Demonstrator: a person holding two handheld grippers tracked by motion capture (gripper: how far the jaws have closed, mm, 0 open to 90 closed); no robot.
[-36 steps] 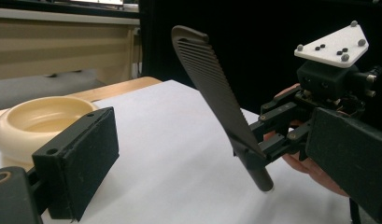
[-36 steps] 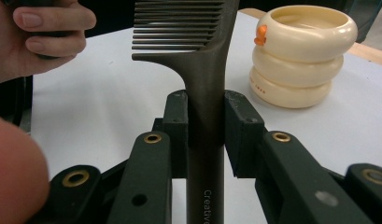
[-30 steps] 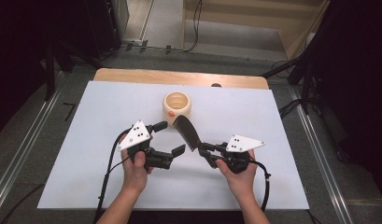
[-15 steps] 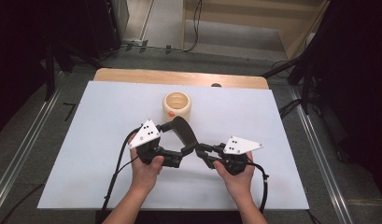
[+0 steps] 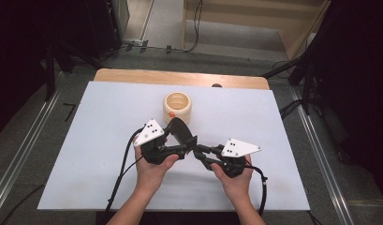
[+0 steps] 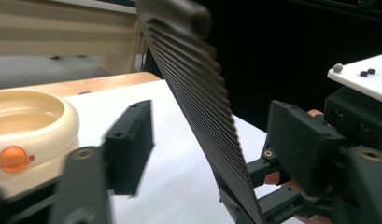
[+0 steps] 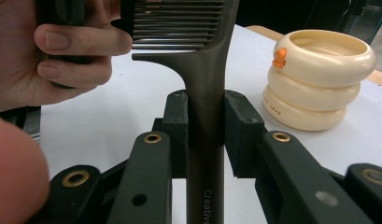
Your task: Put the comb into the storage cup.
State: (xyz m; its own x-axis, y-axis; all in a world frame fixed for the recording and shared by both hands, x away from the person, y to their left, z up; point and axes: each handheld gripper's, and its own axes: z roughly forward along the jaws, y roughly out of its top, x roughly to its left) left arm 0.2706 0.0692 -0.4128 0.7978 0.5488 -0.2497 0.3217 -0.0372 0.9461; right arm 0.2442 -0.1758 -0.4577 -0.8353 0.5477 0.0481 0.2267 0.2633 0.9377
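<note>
While the right hand-held gripper (image 7: pixel 205 135) clamps the comb (image 7: pixel 205 70) marked "Creative", the left hand-held gripper (image 6: pixel 212 135) has just been closing around its teeth.

The dark grey plastic comb (image 7: pixel 205 116) bears pale lettering low on its handle, running along its length, reading "Creative" before the frame edge cuts it. The cream ringed ceramic pot (image 7: pixel 314 79) carries small dark lettering on its lower ring, too small to read.

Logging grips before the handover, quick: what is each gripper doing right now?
Left gripper: jaws just closing around the comb, one still apart from it.
Right gripper: shut on the comb's handle.
</note>
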